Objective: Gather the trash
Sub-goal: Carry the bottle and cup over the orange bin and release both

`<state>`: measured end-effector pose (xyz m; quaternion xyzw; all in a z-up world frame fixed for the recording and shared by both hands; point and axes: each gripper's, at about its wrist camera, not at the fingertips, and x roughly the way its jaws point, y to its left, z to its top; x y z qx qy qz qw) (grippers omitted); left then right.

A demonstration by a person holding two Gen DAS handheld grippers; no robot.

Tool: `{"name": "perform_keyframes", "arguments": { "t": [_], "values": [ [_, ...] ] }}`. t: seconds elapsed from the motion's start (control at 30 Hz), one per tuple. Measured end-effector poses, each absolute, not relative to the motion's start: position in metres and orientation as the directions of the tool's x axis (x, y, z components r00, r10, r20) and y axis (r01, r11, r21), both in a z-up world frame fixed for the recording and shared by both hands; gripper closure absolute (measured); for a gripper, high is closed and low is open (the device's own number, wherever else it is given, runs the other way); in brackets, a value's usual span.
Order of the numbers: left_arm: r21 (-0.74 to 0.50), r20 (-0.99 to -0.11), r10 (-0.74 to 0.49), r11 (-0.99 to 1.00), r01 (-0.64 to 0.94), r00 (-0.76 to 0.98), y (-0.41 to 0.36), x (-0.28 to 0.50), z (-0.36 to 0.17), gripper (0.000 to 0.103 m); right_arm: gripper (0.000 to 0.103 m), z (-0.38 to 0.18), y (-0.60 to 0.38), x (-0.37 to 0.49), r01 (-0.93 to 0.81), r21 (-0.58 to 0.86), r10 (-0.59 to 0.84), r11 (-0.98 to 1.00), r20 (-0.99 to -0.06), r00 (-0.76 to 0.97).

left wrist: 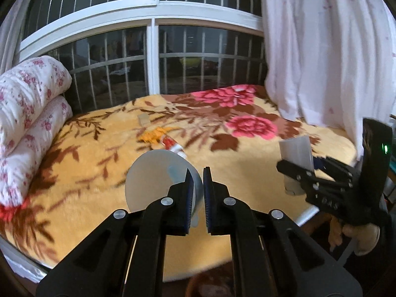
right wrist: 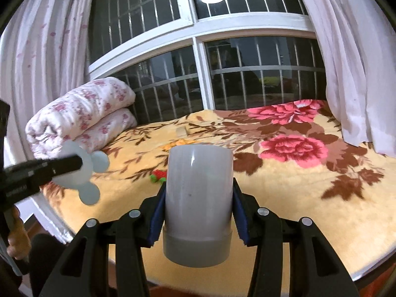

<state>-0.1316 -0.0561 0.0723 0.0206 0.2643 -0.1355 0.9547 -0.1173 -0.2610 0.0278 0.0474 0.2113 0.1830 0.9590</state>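
Over the flowered bed (left wrist: 247, 163), you had both hands full. Your left hand-held gripper (left wrist: 198, 185) was clamped tight on the thin edge of a pale round lid (left wrist: 153, 173), a flat disc with two small ear-shaped tabs that showed clearly in the right wrist view, where it hung at the left, above the near left corner of the bed. Your right hand-held gripper (right wrist: 198, 198) was closed on the sides of a pale grey cylindrical container (right wrist: 198, 198), its pads pressed against the wall just beyond a wider band at its near end.

Judged from this, collection had barely begun: the container and its lid, likely your trash bin, were parted and in hand, but nothing could be seen going into it. Its inside was hidden.

Trash was left on the blanket. A red-and-white wrapper (left wrist: 173, 146) lay near the middle of the bed, just beyond the lid in the left view. A small red-and-green scrap (right wrist: 158, 176) sat left of the container in the right view; whether these were the same item could not be told. A small tan block (left wrist: 144, 119) lay farther off, toward the window (left wrist: 153, 57).

A folded floral quilt (left wrist: 29, 113) was stacked at the far left, and a white curtain (left wrist: 321, 49) hung at the right.
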Motion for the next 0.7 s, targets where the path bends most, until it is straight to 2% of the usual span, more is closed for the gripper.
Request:
{"name": "perform_keyframes", "arguments": {
  "t": [0.27, 0.43, 0.7],
  "values": [
    [-0.070, -0.587, -0.327, 0.932, 0.355, 0.741, -0.072, -0.195, 0.034, 0.095, 0.056, 0.024, -0.260, -0.189, -0.401, 0.126, 0.413, 0.907, -0.438, 0.798],
    [-0.068, -0.660, -0.333, 0.919, 0.388, 0.673, -0.080, -0.215, 0.000, 0.095, 0.056, -0.006, -0.254, -0.216, -0.445, 0.121, 0.435, 0.887, -0.537, 0.722],
    [-0.089, -0.783, -0.307, 0.916, 0.391, 0.542, -0.085, -0.212, -0.058, 0.095, 0.056, -0.064, -0.246, -0.209, -0.433, 0.160, 0.409, 0.887, -0.708, 0.575]
  ]
}}
